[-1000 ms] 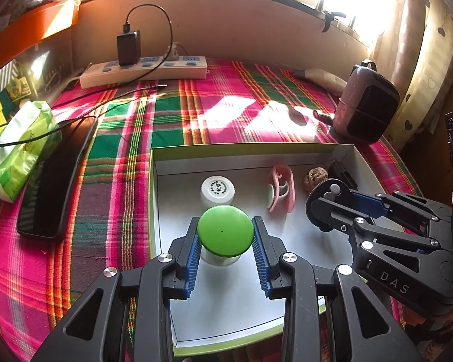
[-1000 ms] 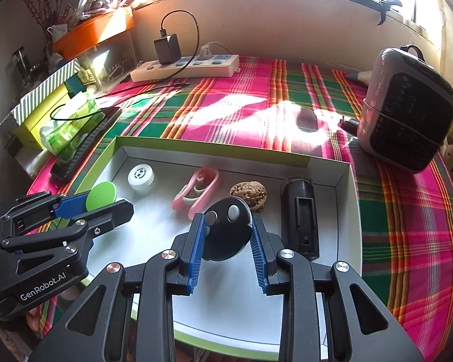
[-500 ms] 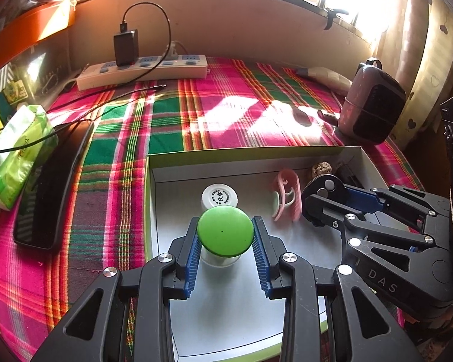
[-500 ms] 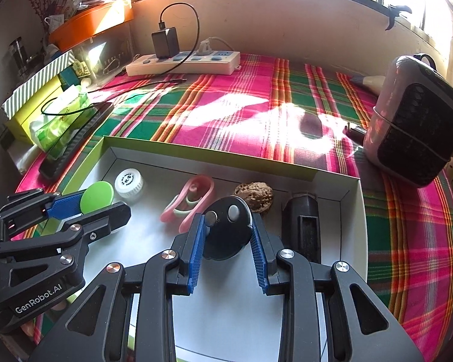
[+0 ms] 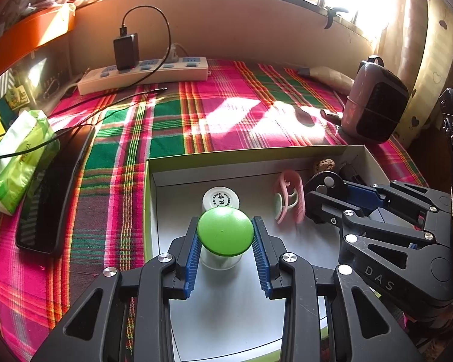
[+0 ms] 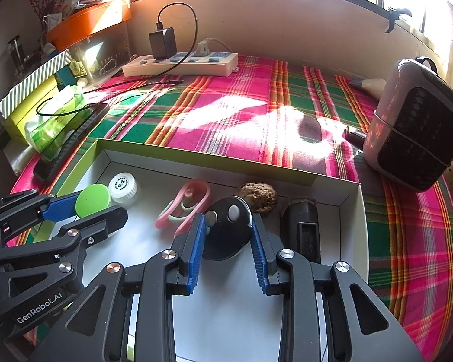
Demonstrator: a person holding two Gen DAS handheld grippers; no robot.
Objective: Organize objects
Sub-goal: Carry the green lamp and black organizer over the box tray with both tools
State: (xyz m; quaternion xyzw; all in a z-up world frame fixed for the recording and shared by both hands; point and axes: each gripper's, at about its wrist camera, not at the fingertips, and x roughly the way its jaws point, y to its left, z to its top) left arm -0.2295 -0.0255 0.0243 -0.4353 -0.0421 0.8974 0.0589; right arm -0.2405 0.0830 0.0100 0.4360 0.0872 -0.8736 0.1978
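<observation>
Left gripper [image 5: 225,235] is pinching the green-lidded jar [image 5: 225,231] by its lid, both blue pads pressing the rim; the jar's clear body is hanging just below the fingers, over the floor of the shallow box [image 5: 244,157]. Just beyond the jar a white bottle cap [image 5: 221,199] is sitting inside the box, near its far wall.

Right gripper [image 6: 228,232] is clamping a round black disc [image 6: 226,229] with two small pale buttons on its face, pads closing on either edge. Ahead and to its left a pink clip [image 6: 185,203] is lying in the box; straight ahead, just past the disc, a walnut [image 6: 258,196] is resting near the far wall. To the right of the fingers a black rectangular piece [image 6: 300,226] is lying lengthwise.

The box is sitting on a plaid cloth [image 6: 241,114]. Far right of the right gripper, a small pink heater [image 6: 416,129] is standing.
</observation>
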